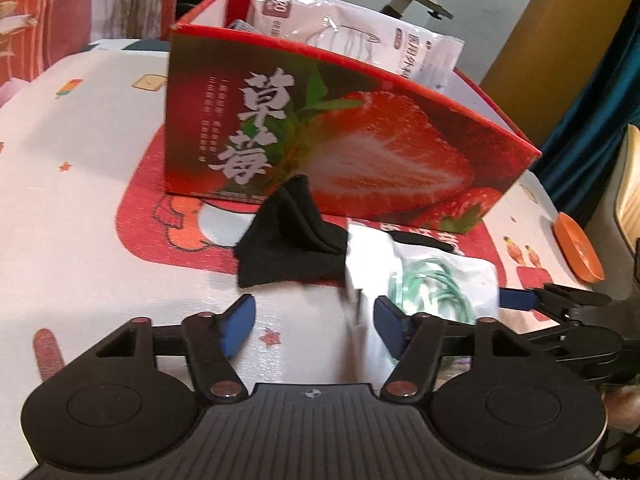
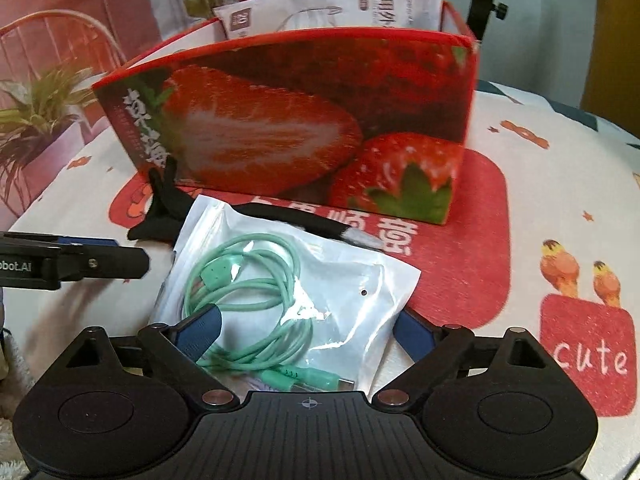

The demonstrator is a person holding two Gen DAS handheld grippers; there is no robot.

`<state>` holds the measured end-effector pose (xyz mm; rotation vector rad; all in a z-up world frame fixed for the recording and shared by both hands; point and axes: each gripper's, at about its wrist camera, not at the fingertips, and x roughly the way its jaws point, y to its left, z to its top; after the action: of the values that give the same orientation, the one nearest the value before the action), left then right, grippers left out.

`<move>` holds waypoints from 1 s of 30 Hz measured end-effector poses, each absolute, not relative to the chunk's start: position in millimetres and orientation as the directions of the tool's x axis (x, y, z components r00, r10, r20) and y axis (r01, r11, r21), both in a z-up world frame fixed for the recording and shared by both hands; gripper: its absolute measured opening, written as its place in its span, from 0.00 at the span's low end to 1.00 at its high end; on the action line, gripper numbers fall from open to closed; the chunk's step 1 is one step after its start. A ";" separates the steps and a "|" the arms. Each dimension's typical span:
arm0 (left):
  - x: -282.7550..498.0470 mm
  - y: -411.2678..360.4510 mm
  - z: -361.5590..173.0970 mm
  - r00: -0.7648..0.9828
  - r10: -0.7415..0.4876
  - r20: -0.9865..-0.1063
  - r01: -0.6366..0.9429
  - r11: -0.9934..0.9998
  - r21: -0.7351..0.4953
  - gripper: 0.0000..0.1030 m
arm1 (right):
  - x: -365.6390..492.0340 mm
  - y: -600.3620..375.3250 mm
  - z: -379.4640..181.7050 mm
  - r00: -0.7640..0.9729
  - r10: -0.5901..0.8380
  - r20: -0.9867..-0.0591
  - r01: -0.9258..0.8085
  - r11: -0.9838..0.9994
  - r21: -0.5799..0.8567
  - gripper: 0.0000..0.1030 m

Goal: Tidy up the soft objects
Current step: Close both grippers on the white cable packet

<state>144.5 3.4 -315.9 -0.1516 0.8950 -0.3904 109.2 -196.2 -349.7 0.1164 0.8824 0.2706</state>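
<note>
A red strawberry-printed box (image 1: 340,136) (image 2: 304,128) stands on the table with a white plastic pack (image 1: 352,36) (image 2: 332,4) sticking out of it. A black sock (image 1: 292,240) (image 2: 160,212) lies in front of the box. A clear bag with a green cable (image 2: 280,300) (image 1: 424,284) lies beside the sock. My right gripper (image 2: 308,332) has its fingers on both sides of the bag, wide apart. My left gripper (image 1: 312,324) is open and empty, just short of the sock, its right finger at the bag's edge.
The table has a white cloth (image 1: 80,184) with a red cartoon print. An orange dish (image 1: 576,252) sits at the right table edge. A potted plant (image 2: 36,120) stands at the left. A chair and stands are behind the table.
</note>
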 end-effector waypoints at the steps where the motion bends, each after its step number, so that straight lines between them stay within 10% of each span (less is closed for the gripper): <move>1: 144.5 2.4 -316.4 0.556 -0.403 -0.727 0.274 0.915 -0.297 0.62 | 109.9 -193.8 -349.6 0.604 0.285 -0.744 -0.194 0.958 0.210 0.87; 30: 151.2 4.8 -331.6 0.493 -0.480 -0.725 0.275 0.877 -0.394 0.52 | 102.5 -199.9 -343.2 0.564 0.360 -0.743 -0.248 0.932 0.263 0.68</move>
<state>151.2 4.8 -331.6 -0.2388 0.9509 -0.4631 102.5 -199.9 -343.2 0.1339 0.9036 0.3586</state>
